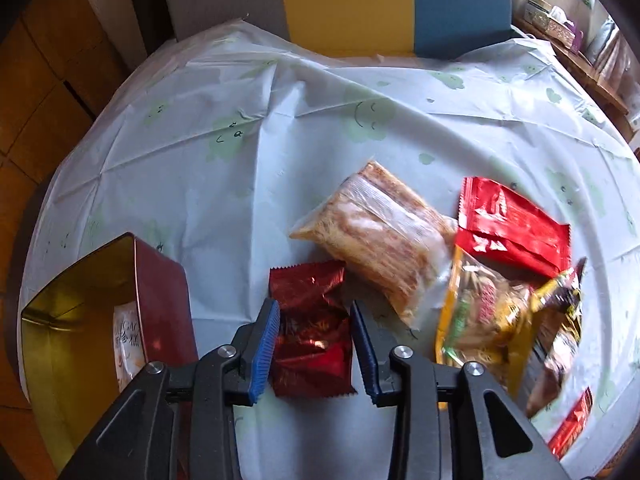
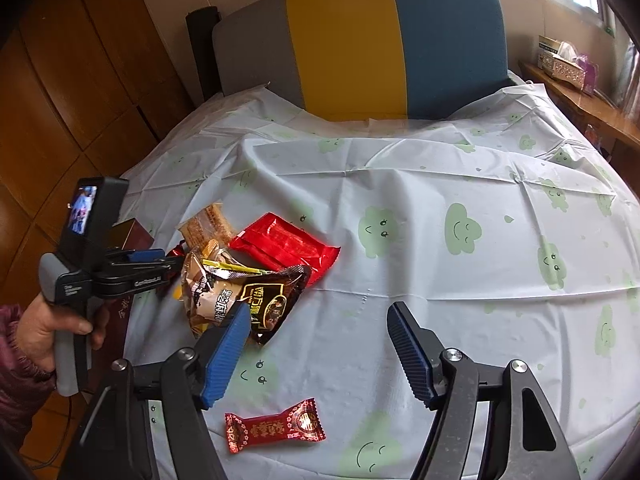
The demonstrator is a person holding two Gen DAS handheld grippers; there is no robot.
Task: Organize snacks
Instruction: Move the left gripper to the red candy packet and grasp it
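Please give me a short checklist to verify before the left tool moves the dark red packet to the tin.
1. Dark red packet sits between the fingers of the left tool: ok.
2. Fingers pressing firmly on the packet: cannot tell.
3. Tin is open, with room inside: ok.
4. Packet free of its neighbours: not ok, the clear bag touches or overlaps its far corner.
5. Right tool is open, holding nothing: ok.
6. Small red candy lies apart from the pile: ok.
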